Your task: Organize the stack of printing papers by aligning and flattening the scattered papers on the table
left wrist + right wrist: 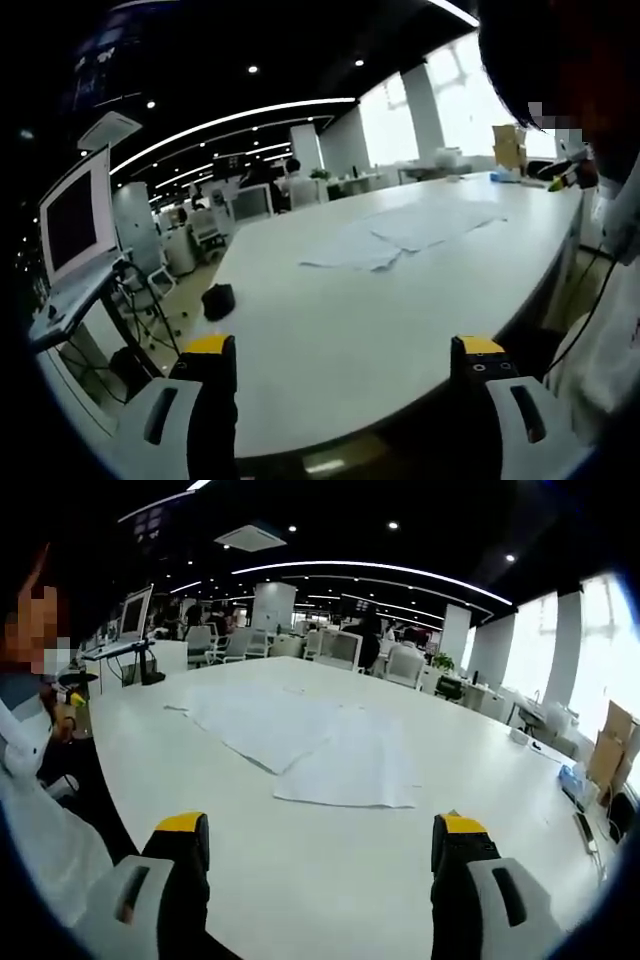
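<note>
Papers [400, 235] are seen spread loosely over the far middle of a large white table [340, 340], several sheets overlapping at differing angles, none squared into a stack. In the right gripper view the same papers [310, 742] are laid out as a wide, uneven patch, one sheet's corner pointing toward the camera, the sheets lying flat on the table [330, 880].

The left gripper [345, 365] is held above the near table edge, its jaws set wide apart with nothing between them, well apart from the sheets. The right gripper [320, 855] is likewise held wide, nothing gripped, over bare tabletop short of the nearest sheet.

A small dark object [217, 300] is noted on the table near its edge in the left gripper view. A monitor [75, 220] on a stand is seen beyond that edge. A cardboard box [612, 742] is noted past the table's far end in the right gripper view. Office chairs [335, 648] and desks are visible behind the table.
</note>
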`<action>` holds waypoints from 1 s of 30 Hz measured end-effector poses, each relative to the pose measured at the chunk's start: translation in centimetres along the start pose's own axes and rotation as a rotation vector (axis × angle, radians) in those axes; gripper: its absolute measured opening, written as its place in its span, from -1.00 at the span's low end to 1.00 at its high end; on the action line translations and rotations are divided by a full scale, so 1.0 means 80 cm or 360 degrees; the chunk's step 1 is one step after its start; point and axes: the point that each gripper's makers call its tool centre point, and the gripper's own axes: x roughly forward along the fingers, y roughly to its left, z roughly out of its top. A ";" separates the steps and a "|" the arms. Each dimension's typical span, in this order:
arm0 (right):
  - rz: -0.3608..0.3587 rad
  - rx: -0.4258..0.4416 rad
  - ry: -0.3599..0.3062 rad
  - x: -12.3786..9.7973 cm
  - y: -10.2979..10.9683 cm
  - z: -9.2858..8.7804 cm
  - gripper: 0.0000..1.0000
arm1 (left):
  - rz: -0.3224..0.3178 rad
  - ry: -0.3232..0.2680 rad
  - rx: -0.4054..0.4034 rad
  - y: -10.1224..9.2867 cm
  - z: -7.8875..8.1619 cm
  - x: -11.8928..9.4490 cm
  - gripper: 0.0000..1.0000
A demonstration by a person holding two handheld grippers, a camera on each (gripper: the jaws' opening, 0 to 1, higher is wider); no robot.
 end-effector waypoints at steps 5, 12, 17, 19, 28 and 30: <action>0.0007 -0.0002 0.0003 0.002 0.001 -0.001 0.74 | 0.0003 0.0006 -0.0001 0.003 -0.001 -0.002 0.81; -0.0006 0.0005 0.0003 0.001 -0.002 -0.001 0.74 | 0.0010 0.0007 -0.0002 0.003 -0.002 -0.002 0.81; 0.0005 0.0000 0.0011 0.004 0.001 -0.002 0.73 | 0.0008 0.0007 0.0004 0.003 -0.001 -0.002 0.81; 0.0002 -0.0005 0.0016 0.004 0.000 -0.003 0.73 | 0.0010 0.0009 0.0006 0.003 -0.001 -0.003 0.81; 0.0001 -0.0014 0.0025 0.006 -0.002 -0.002 0.73 | 0.0010 0.0013 0.0005 0.002 -0.002 -0.003 0.81; 0.0002 -0.0015 0.0030 0.007 -0.002 -0.002 0.73 | 0.0011 0.0013 0.0004 0.002 -0.002 -0.003 0.81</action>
